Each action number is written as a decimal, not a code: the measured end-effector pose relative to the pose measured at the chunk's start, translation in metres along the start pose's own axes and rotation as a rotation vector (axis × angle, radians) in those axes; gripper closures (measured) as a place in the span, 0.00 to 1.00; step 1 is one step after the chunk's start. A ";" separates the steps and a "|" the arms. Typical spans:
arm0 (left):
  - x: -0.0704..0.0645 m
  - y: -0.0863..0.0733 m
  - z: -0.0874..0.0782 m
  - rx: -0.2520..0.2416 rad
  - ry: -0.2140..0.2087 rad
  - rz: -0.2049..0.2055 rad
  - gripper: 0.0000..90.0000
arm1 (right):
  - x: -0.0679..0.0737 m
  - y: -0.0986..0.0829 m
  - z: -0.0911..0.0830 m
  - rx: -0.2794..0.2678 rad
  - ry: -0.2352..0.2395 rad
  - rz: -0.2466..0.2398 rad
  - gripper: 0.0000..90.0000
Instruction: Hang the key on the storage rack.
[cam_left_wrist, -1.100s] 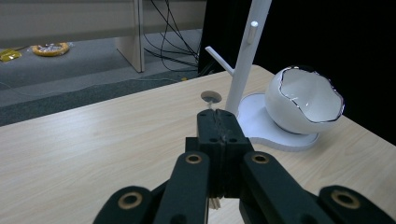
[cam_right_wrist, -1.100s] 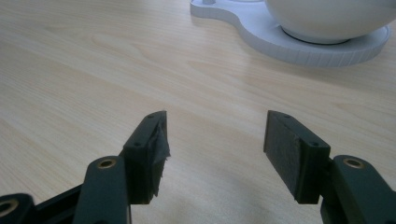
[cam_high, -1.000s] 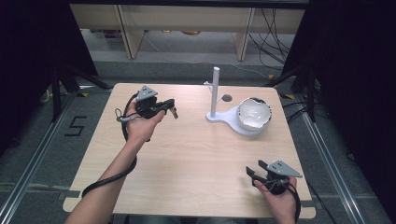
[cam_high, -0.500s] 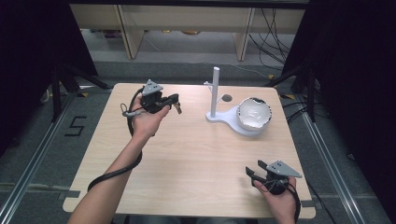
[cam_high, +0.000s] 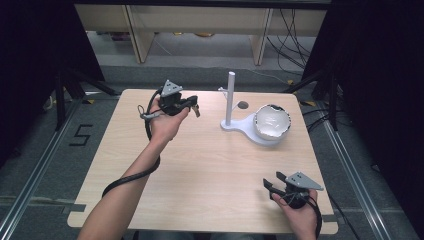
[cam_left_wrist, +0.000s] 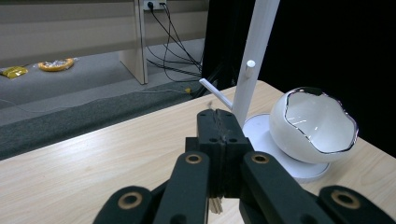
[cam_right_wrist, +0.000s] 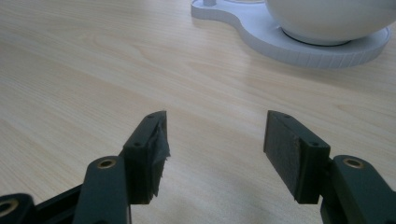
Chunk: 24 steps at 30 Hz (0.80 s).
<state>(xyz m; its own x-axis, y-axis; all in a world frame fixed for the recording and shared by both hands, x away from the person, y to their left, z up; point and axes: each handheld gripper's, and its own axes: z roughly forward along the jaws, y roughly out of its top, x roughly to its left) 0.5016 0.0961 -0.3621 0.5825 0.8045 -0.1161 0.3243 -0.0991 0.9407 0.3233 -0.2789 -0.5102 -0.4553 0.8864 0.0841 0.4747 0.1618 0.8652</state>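
The wooden table (cam_high: 200, 165) carries a white stand (cam_high: 231, 102) with an upright post and side pegs, and on its base sits a white bowl (cam_high: 272, 121) with a dark wavy rim. The left gripper (cam_high: 192, 104) is lifted above the far left part of the table, near the post; its jaws are pressed together on a small thin thing (cam_left_wrist: 215, 204), which hangs below them. The right gripper (cam_high: 270, 186) rests low at the near right edge, jaws spread apart and holding nothing.

1. Grippers: two, the left gripper (cam_high: 194, 106) and the right gripper (cam_high: 269, 185).
2. White stand with upright post (cam_high: 230, 100): one.
3. White bowl (cam_high: 272, 121): one.
4. Table (cam_high: 210, 175): one.
5. Small item pinched in left jaws: one, kind not discernible.
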 end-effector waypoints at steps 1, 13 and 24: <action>-0.001 0.000 0.001 -0.001 0.000 0.000 1.00 | -0.001 0.000 0.000 -0.006 0.002 -0.009 0.45; -0.006 0.008 0.016 -0.007 0.011 0.005 1.00 | -0.002 0.000 0.000 -0.004 0.000 -0.009 0.45; -0.012 0.016 0.031 -0.009 0.016 0.010 1.00 | -0.004 0.000 0.001 -0.016 0.005 -0.014 0.45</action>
<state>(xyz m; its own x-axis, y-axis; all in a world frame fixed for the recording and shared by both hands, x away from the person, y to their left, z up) 0.5233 0.0668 -0.3551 0.5734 0.8129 -0.1018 0.3120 -0.1018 0.9446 0.3257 -0.2824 -0.5113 -0.4659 0.8817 0.0747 0.4563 0.1670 0.8740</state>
